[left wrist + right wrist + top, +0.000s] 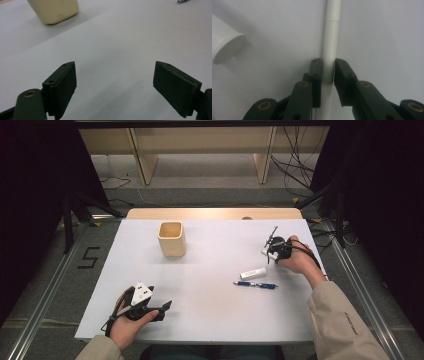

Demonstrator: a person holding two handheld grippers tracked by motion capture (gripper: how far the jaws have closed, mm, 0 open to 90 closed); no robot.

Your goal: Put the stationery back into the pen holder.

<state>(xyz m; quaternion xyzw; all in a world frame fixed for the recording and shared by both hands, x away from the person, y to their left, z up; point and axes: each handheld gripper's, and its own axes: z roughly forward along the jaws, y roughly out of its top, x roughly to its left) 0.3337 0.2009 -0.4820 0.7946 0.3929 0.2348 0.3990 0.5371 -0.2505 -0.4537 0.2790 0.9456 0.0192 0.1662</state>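
Gripping a white pen (331, 45) between its jaws, right tool (327, 72), left tool (113, 82) wide.

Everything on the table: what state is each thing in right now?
Left gripper: jaws wide open, nothing between them.
Right gripper: shut on the white marker.
White marker: clamped between the jaws.
Cream cup: upright, open top.
White tube: lying flat.
Blue pen: lying flat beside the tube.

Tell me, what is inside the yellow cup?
The high view shows the cream cup open on top, with its inner walls in sight and nothing sticking out. Its bottom is hidden by the near wall, so something small could lie there.
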